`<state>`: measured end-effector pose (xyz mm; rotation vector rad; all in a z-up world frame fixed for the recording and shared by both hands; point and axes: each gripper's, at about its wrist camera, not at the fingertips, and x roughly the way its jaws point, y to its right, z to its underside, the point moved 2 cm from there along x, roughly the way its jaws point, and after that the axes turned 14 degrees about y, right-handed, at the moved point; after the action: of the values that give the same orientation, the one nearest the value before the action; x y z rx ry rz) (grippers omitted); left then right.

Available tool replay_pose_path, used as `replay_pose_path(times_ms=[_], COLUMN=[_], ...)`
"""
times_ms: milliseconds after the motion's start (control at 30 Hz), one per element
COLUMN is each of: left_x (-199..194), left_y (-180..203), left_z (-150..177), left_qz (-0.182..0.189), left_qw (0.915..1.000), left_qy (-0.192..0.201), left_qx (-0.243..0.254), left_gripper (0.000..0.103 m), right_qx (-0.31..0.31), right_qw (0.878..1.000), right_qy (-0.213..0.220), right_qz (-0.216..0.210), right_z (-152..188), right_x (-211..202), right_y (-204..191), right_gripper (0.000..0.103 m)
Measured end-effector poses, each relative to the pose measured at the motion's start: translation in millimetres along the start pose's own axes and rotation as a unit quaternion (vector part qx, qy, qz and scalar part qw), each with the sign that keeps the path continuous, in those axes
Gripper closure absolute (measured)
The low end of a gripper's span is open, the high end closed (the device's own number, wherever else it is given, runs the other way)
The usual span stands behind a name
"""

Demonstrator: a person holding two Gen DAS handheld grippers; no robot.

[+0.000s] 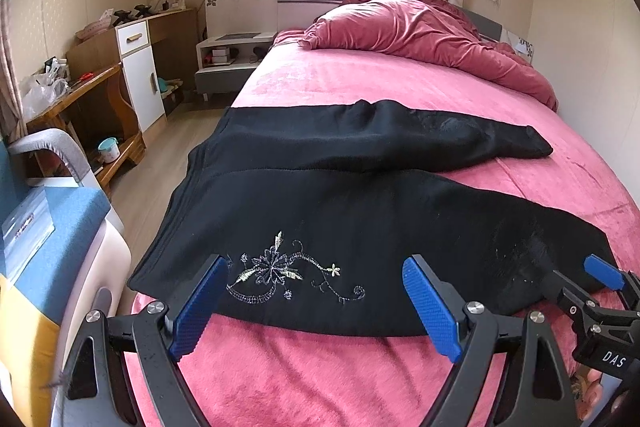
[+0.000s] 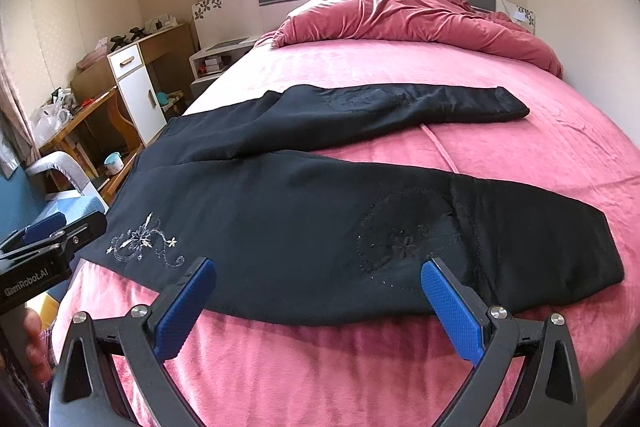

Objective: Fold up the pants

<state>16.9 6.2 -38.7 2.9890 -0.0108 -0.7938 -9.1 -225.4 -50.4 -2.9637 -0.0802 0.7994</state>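
Black pants lie spread flat across the pink bed, waist at the left edge, both legs running right and apart in a V. Pale flower embroidery marks the near leg by the waist. My left gripper is open, its blue fingers hovering over the near hem beside the embroidery, nothing between them. My right gripper is open over the near leg's lower edge, further right, also holding nothing. Each gripper shows at the other view's edge.
The pink bed sheet stretches back to a rumpled red duvet by the window. Left of the bed are a wooden floor, a nightstand, a white cabinet, a wooden desk and a chair.
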Motion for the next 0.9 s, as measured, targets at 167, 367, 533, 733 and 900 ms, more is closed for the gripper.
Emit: replay_pose_path(times_ms=[167, 367, 533, 733, 900], left_x=[5, 18, 32, 43, 51], left_y=[0, -8, -26, -56, -91], left_z=[5, 17, 32, 47, 59], left_qz=[0.004, 0.022, 0.027, 0.009, -0.027], left_qw=[0.9999, 0.9982, 0.9931, 0.988, 0.9783], left_qy=[-0.012, -0.049, -0.088, -0.117, -0.15], left_qx=[-0.004, -0.028, -0.072, -0.1, -0.14], left_gripper=[0.012, 0.011, 0.007, 0.005, 0.008], right_qx=[0.008, 0.051, 0.141, 0.277, 0.375], right_qw=[1.0, 0.998, 0.988, 0.95, 0.905], right_qy=[-0.005, -0.025, -0.053, -0.047, -0.03], right_qz=[0.0, -0.001, 0.027, 0.136, 0.199], right_z=[1, 5, 16, 47, 69], right_x=[2, 4, -1, -34, -49], right_y=[5, 31, 97, 223, 304], right_gripper=[0.0, 0.0, 0.0, 0.011, 0.029])
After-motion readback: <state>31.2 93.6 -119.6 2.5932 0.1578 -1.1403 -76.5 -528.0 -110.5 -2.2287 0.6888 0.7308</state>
